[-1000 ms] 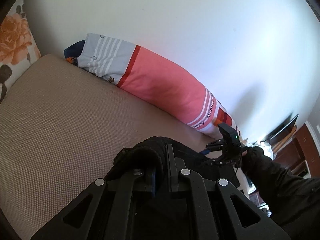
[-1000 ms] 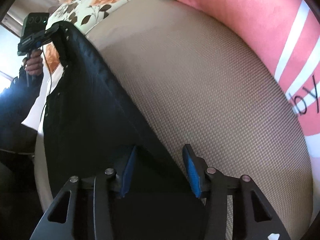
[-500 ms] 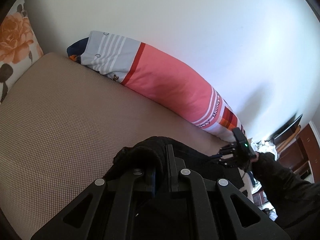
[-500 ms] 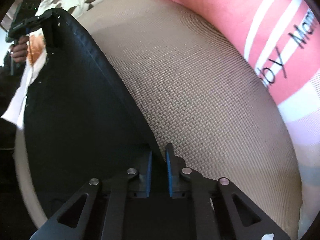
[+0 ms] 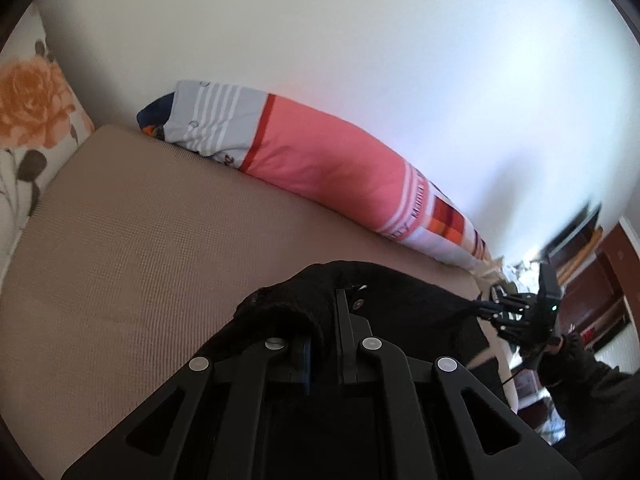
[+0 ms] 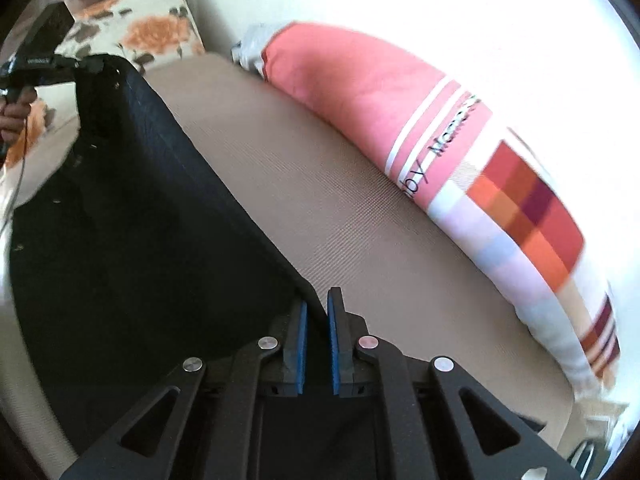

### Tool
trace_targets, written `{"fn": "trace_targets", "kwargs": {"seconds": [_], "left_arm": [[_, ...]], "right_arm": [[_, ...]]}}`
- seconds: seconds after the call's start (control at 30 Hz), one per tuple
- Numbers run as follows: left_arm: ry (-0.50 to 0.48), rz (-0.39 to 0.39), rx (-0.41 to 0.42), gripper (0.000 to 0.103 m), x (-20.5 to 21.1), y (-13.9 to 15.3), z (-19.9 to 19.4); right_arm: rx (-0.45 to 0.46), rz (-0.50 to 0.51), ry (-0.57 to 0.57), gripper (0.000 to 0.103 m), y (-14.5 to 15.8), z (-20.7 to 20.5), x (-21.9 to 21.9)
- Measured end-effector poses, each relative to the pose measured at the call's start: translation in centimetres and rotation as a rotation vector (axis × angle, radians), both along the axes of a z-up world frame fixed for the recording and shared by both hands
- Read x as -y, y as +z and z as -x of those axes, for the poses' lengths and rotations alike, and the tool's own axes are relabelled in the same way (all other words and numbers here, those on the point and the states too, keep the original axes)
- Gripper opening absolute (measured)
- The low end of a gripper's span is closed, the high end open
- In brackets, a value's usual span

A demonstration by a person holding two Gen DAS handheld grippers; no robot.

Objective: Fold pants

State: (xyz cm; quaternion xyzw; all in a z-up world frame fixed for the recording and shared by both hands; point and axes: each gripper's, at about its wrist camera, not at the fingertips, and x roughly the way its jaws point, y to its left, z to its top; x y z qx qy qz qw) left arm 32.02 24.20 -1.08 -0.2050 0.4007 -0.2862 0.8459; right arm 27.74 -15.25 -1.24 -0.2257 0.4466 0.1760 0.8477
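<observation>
Overhead, black pants (image 6: 120,240) hang stretched taut above the tan bed (image 6: 320,200), between both grippers. Left gripper (image 5: 322,344) fingers pinch a bunched waistband corner; right gripper (image 6: 317,340) fingers pinch the straight edge. Pink bolster (image 5: 328,168) along wall.

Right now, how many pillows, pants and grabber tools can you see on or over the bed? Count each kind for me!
Pillows: 2, the long pink striped pillow and the orange flower pillow.
Pants: 1, the black pants, held up off the tan mattress.
Grabber tools: 2, the left gripper and the right gripper, both pinching the pants.
Total: 5
</observation>
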Motion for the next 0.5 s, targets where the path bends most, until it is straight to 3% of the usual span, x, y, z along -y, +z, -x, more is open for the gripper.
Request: {"fn": "trace_targets", "kwargs": {"seconds": [0.27,0.43,0.5], "left_arm": [[-0.036,-0.041,0.002,0.011,-1.9,-0.6,8.1],[-0.033,-0.062,-0.090,0.014,-3.2,-4.2,12.5],[-0.031,-0.081,-0.133,0.014,-3.3,-6.0,13.8]], "right_arm": [[-0.037,-0.116,-0.031,0.007,1.4,9.2,0.5],[-0.134,-0.195,-0.037,0.006,-1.1,13.0,0.5],[-0.158,-0.179,-0.029,0.006,-2.7,13.8,0.3]]}}
